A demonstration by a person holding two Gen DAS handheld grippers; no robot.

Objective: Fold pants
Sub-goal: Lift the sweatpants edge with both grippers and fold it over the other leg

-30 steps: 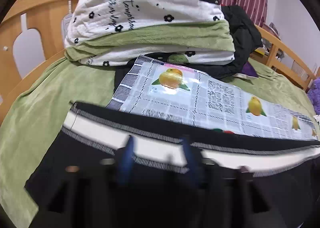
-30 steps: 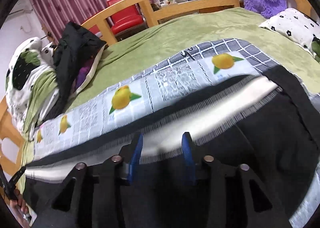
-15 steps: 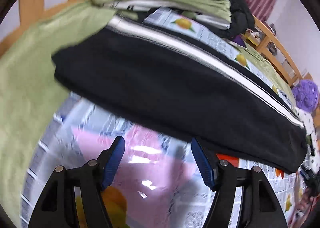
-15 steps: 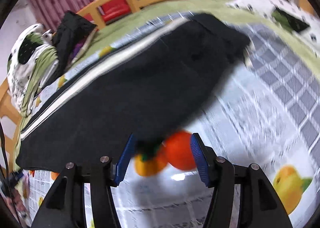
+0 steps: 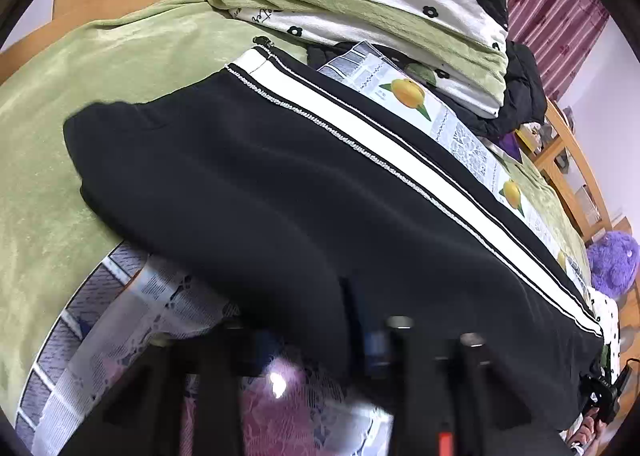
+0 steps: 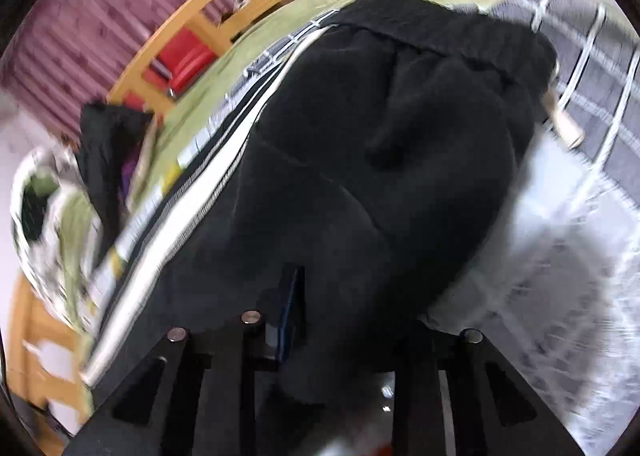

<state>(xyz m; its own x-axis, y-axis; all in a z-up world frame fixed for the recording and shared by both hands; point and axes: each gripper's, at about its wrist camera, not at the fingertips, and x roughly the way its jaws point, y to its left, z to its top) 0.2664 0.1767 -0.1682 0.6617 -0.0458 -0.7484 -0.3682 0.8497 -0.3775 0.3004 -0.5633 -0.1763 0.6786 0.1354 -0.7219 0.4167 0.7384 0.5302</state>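
Observation:
Black pants (image 5: 304,191) with a white side stripe (image 5: 400,159) lie lengthwise on a printed plastic sheet (image 5: 132,320) on the bed. In the left wrist view my left gripper (image 5: 320,340) is at the near edge of the pants with black cloth lying between its blue fingers (image 5: 374,344). In the right wrist view the pants (image 6: 360,175) fill the middle, waistband end far right. My right gripper (image 6: 344,316) is at their near edge with cloth bunched between its jaws; one blue finger (image 6: 292,308) shows and the other is hidden under cloth.
A pile of folded white and green bedding (image 5: 360,3) and a dark jacket (image 5: 520,95) lie at the bed's head. A wooden bed frame (image 6: 192,19) runs along the far side, with a red chair (image 6: 184,55) behind. A purple plush toy (image 5: 612,260) sits far right.
Both grippers, held open in front of the pants half a second ago, have moved onto the near edge and narrowed around the cloth. The right view is blurred from motion.

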